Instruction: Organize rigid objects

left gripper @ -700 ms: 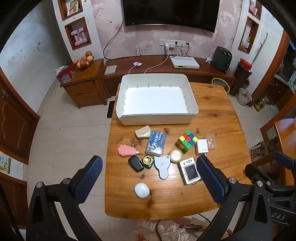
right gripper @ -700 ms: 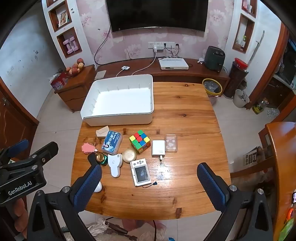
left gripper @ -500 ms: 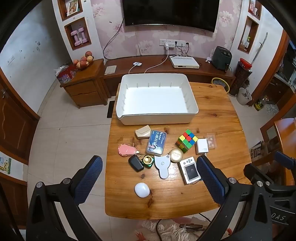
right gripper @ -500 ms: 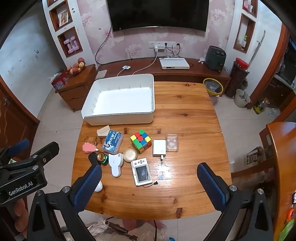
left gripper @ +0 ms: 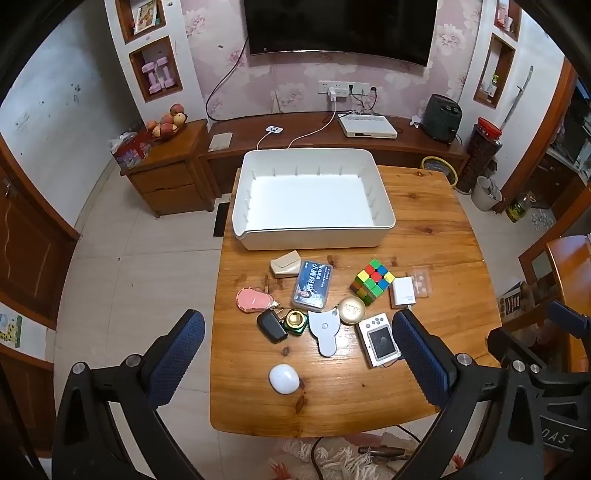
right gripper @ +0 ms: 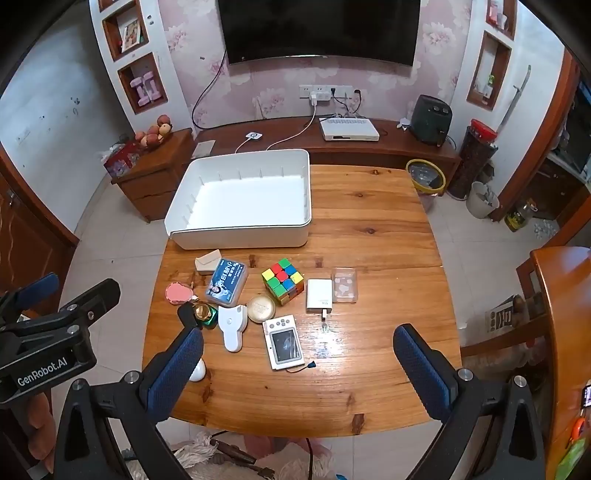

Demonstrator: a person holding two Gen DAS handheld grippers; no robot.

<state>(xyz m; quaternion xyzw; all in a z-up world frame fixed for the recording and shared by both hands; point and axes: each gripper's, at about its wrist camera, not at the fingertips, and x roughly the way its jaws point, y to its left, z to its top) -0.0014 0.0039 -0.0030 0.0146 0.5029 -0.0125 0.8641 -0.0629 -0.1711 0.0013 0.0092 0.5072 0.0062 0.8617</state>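
Both sets of jaws stand wide and empty (high over the worktop (left gripper: 424, 206)); the white bin (left gripper: 314, 236) lies ahead, the cube (right gripper: 282, 281) nearer.

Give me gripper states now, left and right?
Left gripper: open, holding nothing.
Right gripper: open, holding nothing.

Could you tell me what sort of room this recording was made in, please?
Most likely a home living room: a large television hangs on flowered wallpaper above a low wooden cabinet, and a bowl of fruit sits on a side cabinet.
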